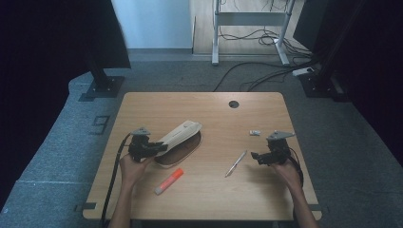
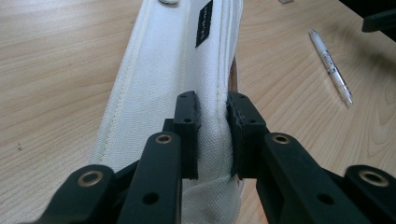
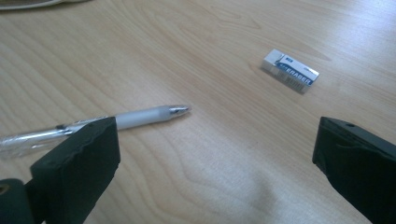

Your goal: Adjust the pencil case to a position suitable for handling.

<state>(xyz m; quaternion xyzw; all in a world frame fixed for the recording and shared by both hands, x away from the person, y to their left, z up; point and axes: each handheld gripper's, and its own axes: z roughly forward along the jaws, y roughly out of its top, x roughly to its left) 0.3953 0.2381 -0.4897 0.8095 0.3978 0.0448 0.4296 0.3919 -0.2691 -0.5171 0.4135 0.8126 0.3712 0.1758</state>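
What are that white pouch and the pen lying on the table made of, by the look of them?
The pencil pouch looks like off-white woven canvas: a matte, coarse weave with stitched seams and a small black label. The left claw pinches its edge, and the cloth folds softly there. The pen seems to be plastic, with a clear glossy barrel, a frosted grip that may be rubbery, and a shiny tip, likely metal.

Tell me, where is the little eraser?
In the high view the eraser lies on the table's right side, beyond the pen and just left of the right gripper.

Dim high view — dark, vignetted edges, soft shadows
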